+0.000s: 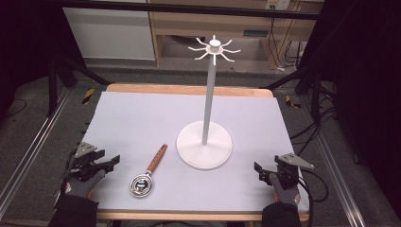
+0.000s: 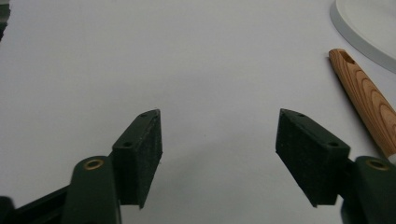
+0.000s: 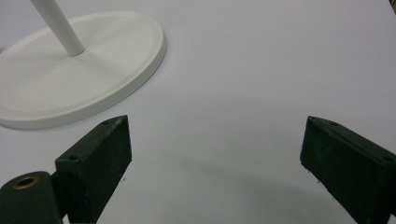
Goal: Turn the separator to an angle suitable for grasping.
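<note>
A white stand (image 1: 204,145) with a round base, a thin pole and a crown of hooks (image 1: 214,47) rises at the middle of the pale mat. A small metal scoop with a wooden handle (image 1: 149,170) lies flat to the left of the base. My left gripper (image 1: 113,162) rests open near the mat's left front, its jaws empty, a short way left of the scoop. In the left gripper view the gripper (image 2: 219,126) faces bare mat, with the wooden handle (image 2: 369,98) to its right. My right gripper (image 1: 260,171) sits open and empty at the right front. In the right gripper view the gripper (image 3: 217,135) has the stand's base (image 3: 79,70) ahead to its left.
The mat covers a wooden table (image 1: 189,89) whose far edge shows. Black frame bars and cables (image 1: 307,127) flank the table on both sides. A wooden cabinet (image 1: 213,23) stands beyond the table.
</note>
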`<action>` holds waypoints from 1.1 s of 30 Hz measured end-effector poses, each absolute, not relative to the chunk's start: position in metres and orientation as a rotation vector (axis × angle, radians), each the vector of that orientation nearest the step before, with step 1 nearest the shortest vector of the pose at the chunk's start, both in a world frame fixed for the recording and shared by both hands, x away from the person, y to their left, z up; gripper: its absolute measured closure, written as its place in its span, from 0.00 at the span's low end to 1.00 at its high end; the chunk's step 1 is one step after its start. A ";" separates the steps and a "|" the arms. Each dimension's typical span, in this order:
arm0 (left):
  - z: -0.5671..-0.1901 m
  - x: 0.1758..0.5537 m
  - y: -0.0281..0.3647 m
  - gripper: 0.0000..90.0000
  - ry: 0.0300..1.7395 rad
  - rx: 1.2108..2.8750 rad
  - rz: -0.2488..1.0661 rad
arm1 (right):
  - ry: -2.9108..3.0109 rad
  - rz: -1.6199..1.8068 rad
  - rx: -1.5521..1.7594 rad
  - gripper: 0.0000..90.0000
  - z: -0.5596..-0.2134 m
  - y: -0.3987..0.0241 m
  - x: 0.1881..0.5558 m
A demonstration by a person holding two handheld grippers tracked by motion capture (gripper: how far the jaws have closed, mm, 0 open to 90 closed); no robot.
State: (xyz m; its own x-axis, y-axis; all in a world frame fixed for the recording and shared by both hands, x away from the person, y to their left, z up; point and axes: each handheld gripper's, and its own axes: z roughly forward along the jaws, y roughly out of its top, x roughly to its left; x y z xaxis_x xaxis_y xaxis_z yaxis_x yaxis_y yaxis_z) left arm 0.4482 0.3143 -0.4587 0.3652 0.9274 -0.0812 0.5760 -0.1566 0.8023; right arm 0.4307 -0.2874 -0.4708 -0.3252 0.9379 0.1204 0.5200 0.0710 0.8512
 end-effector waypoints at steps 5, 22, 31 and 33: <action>-0.452 0.444 0.309 0.46 1.273 1.855 0.556 | 1.899 1.200 1.460 0.10 -0.469 -0.288 0.431; -0.430 0.437 0.282 0.52 1.180 1.911 0.518 | 1.882 1.146 1.402 0.07 -0.468 -0.277 0.429; -0.422 0.437 0.268 0.53 1.133 1.951 0.502 | 1.887 1.140 1.410 0.07 -0.469 -0.276 0.430; -0.421 0.438 0.266 0.54 1.126 1.962 0.493 | 1.886 1.135 1.413 0.07 -0.469 -0.275 0.430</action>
